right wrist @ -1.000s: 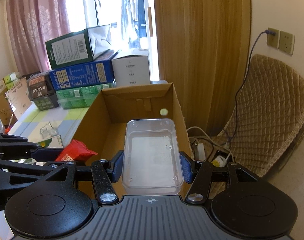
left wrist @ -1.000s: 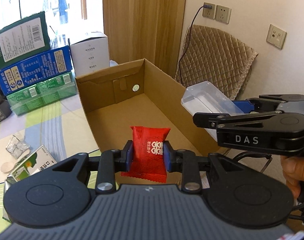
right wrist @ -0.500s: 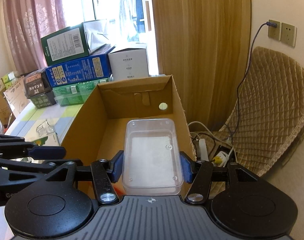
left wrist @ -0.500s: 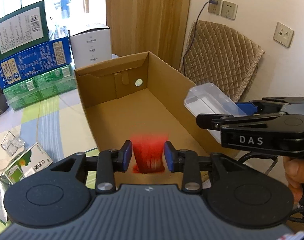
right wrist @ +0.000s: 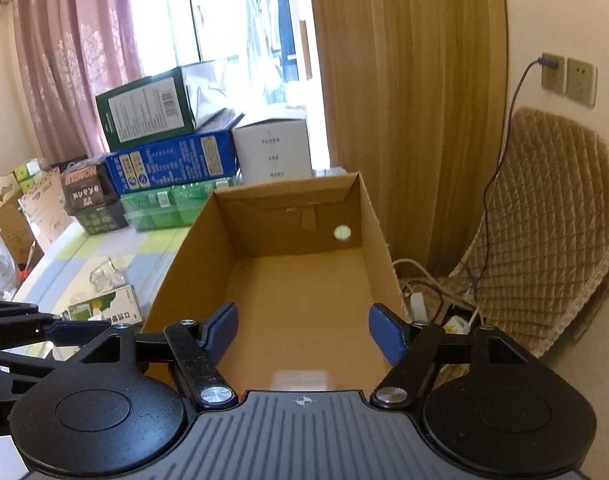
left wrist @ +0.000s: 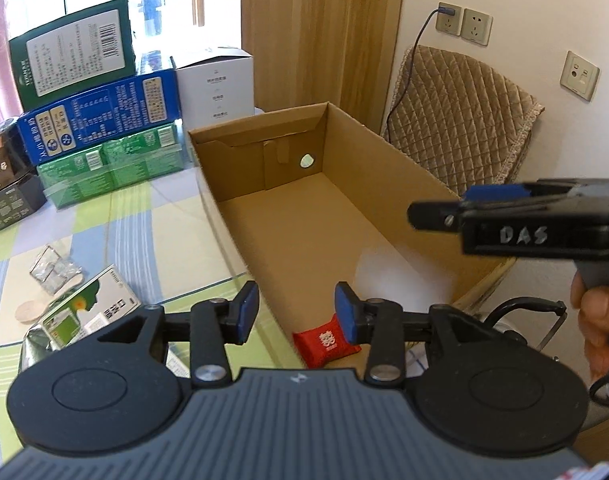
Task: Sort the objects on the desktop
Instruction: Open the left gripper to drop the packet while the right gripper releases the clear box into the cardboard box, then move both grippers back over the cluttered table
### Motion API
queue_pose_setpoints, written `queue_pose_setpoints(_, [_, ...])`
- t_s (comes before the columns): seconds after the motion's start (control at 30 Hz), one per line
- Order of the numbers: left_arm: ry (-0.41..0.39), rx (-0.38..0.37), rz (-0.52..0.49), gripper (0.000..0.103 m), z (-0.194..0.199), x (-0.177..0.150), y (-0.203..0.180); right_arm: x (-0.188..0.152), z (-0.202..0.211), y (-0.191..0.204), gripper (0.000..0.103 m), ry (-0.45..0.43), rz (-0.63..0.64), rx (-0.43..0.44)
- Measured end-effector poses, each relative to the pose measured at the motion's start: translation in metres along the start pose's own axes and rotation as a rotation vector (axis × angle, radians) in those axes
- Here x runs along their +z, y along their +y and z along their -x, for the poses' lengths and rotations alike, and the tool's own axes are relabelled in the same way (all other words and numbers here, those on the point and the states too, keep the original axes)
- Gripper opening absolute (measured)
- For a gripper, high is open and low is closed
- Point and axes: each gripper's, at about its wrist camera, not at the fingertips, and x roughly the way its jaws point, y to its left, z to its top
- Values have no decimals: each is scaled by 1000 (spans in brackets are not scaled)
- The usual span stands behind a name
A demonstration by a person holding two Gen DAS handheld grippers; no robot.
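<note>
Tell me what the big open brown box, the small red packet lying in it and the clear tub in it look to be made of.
Big open brown box: matte corrugated cardboard, judging by its raw cut edges, folded flaps and punched hole.
Small red packet: likely glossy plastic or foil film; it looks puffy, with white print.
Clear tub: probably thin transparent plastic; only a pale, see-through edge shows.

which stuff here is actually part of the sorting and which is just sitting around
Part of the job:
cardboard box
red packet, lying in the box
clear plastic tub, low in the box
left gripper, open
right gripper, open

Just lying about:
stacked cartons
quilted chair
wall sockets
</note>
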Motion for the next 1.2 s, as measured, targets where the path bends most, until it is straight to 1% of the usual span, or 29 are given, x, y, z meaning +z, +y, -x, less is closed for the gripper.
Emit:
queue_pose_setpoints(0.2, [-9, 8, 11, 40, 17, -7, 7, 1, 22, 7, 70, -14, -9, -5])
queue_pose_setpoints(0.27, [-17, 16, 8, 43, 25, -9, 8, 1, 31, 12, 71, -22, -12, -3])
queue_pose_setpoints(0.47, [-37, 30, 16, 55, 55, -16, 15, -4, 54, 32, 75, -33, -9, 10])
queue_pose_setpoints(0.53, [-46, 40, 17, 62, 66, -19, 18, -7, 63, 40, 76, -36, -13, 22])
queue_pose_setpoints(0.67, [-62, 66, 20, 71, 91, -25, 25, -9, 79, 58, 81, -43, -4, 49])
queue_pose_setpoints(0.77, [-70, 93, 38, 77, 109, -31, 36, -8, 90, 73, 86, -58, 7, 70])
queue_pose_setpoints(0.83, [-79, 115, 49, 84, 122, -36, 44, -8, 94, 84, 89, -63, 15, 90])
queue_pose_setpoints(0.93, [-87, 148, 60, 89, 138, -44, 58, -7, 96, 102, 91, -67, 36, 115])
queue_pose_setpoints(1.07, [-91, 189, 95, 90, 154, -55, 81, -7, 97, 121, 92, -67, 45, 142])
queue_pose_setpoints(1.2, [-96, 220, 113, 94, 165, -64, 105, -7, 93, 140, 93, -58, 75, 152])
